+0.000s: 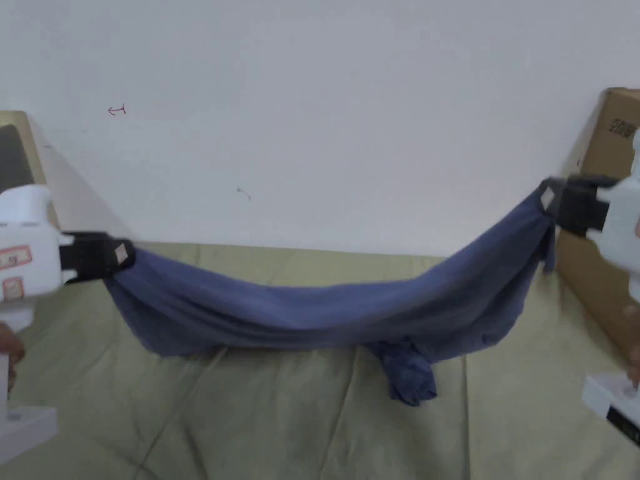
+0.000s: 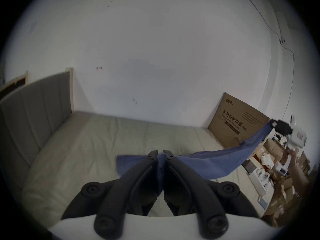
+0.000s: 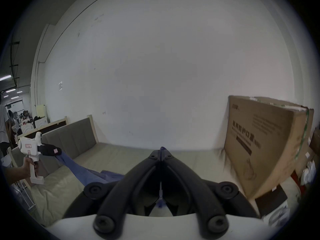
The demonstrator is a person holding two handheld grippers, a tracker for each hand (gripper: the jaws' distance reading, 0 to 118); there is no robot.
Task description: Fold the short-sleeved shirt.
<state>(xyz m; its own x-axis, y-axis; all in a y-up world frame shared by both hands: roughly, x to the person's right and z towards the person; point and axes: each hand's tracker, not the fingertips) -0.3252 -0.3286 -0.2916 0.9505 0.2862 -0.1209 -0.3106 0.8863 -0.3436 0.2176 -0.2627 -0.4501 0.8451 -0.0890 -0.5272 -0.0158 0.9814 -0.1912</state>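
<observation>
Blue shirt soft, limp, sagging onto bed; left gripper, right gripper jaws clamped on opposite edges.

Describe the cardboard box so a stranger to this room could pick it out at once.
Start at the white wall behind the bed and follow it to the bed's right end. The cardboard box stands there, just behind the right gripper. It is the brown, hard-edged thing beside the sagging blue shirt.
</observation>
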